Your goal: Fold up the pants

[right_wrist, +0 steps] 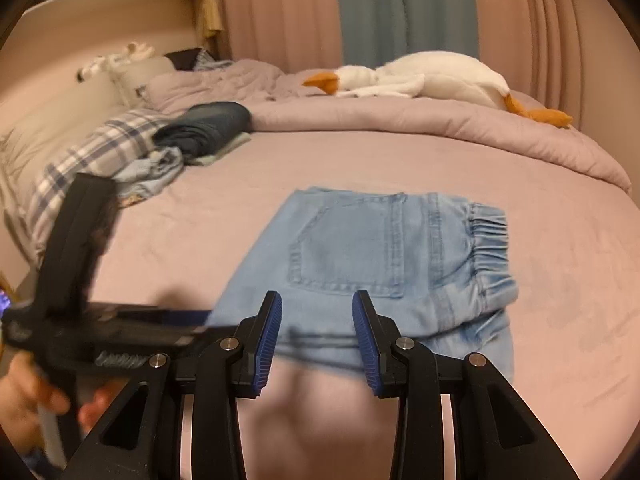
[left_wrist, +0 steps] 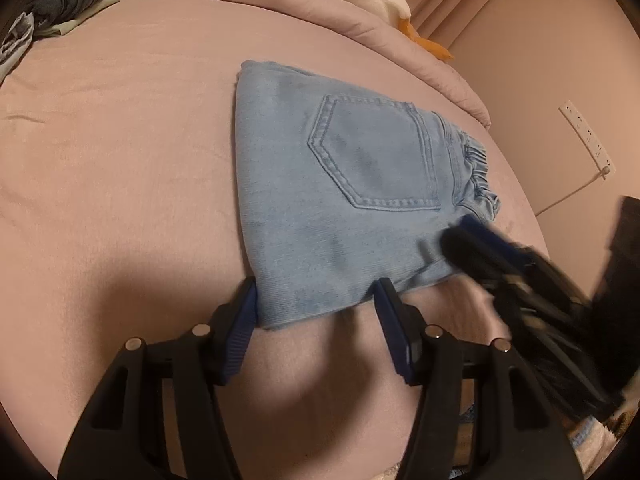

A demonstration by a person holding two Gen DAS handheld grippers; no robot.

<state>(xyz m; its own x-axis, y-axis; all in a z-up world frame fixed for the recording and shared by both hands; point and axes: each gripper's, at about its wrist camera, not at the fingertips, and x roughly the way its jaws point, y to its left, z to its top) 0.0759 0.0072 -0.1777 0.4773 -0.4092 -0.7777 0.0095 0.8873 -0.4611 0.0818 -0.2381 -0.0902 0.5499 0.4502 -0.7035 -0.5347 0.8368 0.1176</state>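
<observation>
The folded pants (left_wrist: 340,184), pale blue denim, lay flat on the pink bed sheet (left_wrist: 120,160), toward the side of the bed where the curtains hung and short of the rolled pink duvet (left_wrist: 280,8) along the far edge. A back pocket faced up. In the left wrist view the bundle's long axis ran from its folded end at the left to the gathered elastic waistband (left_wrist: 478,176) at the right, the waistband pointing toward the bed's right edge.

The left gripper (left_wrist: 316,304) stood at the bundle's near edge with its jaws spread; the near left corner of the denim lay between the blue pads, but whether the pads touched the cloth could not be told, and nothing was pinched. The right gripper (right_wrist: 317,312) hung over the near edge further toward the waistband, jaws parted with only cloth and sheet seen between them, gripping nothing. It appeared blurred in the left view.

A white plush goose (right_wrist: 420,76) lay on the duvet, and dark folded clothes (right_wrist: 208,124) sat near the plaid pillow (right_wrist: 92,156) at the bed's head.
</observation>
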